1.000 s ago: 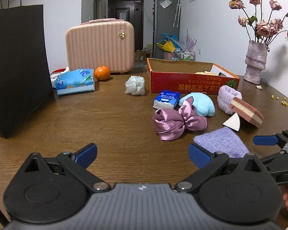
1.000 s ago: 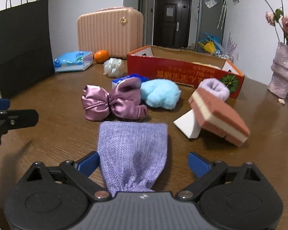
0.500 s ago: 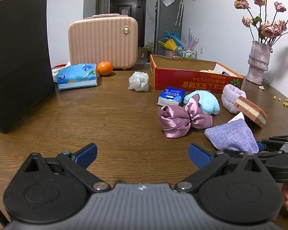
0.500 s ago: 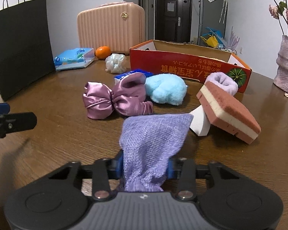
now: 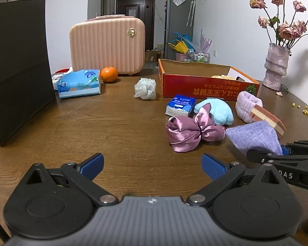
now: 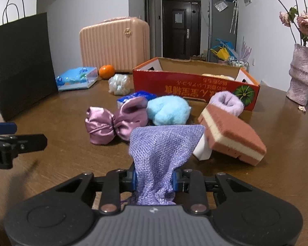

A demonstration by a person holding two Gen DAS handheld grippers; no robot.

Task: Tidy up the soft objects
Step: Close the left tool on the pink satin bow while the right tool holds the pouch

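My right gripper (image 6: 154,181) is shut on a lilac woven pouch (image 6: 162,149) and holds it lifted above the table; the pouch also shows in the left wrist view (image 5: 254,137). My left gripper (image 5: 152,165) is open and empty over bare wood. Ahead lie a purple satin bow (image 6: 117,121), a light blue fluffy ball (image 6: 168,110), a lilac rolled towel (image 6: 228,102), a pink-and-cream sponge (image 6: 234,135) and a white wedge (image 6: 202,149). The red cardboard box (image 6: 195,86) stands open behind them.
A black paper bag (image 5: 16,67) stands at the left. A pink case (image 5: 106,47), an orange (image 5: 108,74), a blue tissue pack (image 5: 79,84), a crumpled plastic bag (image 5: 144,88) and a small blue packet (image 5: 180,104) sit further back. A vase of flowers (image 5: 276,65) stands at the right.
My right gripper shut on the lilac pouch and raised it off the table. My left gripper stayed open and moved little.
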